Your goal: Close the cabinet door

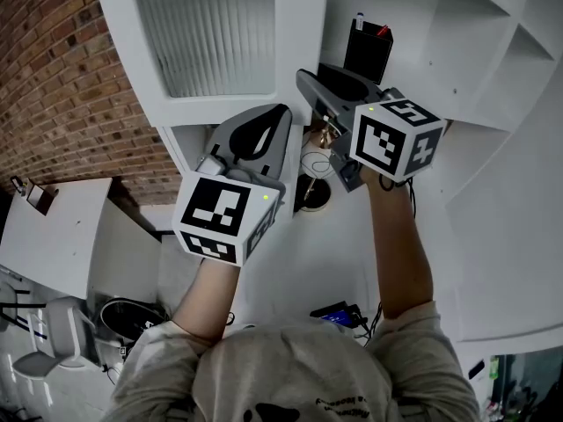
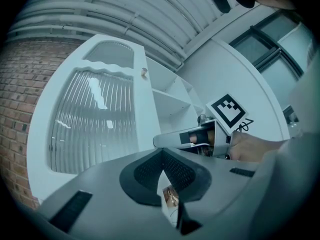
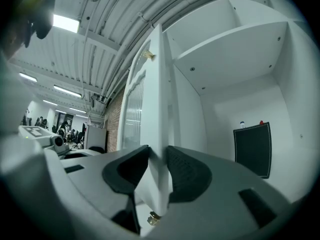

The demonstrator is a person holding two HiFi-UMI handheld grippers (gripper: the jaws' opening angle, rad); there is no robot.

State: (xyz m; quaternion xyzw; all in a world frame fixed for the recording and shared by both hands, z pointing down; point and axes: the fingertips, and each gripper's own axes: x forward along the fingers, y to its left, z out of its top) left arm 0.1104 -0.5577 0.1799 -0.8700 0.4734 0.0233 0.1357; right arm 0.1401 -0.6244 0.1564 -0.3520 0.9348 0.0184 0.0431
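The white cabinet door [image 1: 297, 33] with its ribbed glass pane stands open, edge toward me. My right gripper [image 1: 304, 77] is shut on the door's free edge [image 3: 157, 84]; in the right gripper view both dark pads [image 3: 186, 173] touch that edge. A small brass knob [image 3: 148, 55] sits high on the door. My left gripper [image 1: 280, 114] is shut with nothing in it, just left of the right one, in front of the door's lower frame. In the left gripper view its tips [image 2: 163, 160] meet, with the door [image 2: 95, 119] ahead and the right gripper [image 2: 165, 140] reaching in.
Open white shelves [image 3: 225, 49] lie to the right of the door, and a black flat box [image 1: 368, 49] stands in one bay. A brick wall [image 1: 62, 86] is at the left. Below are a white table [image 1: 53, 236] and a round object [image 1: 315, 193].
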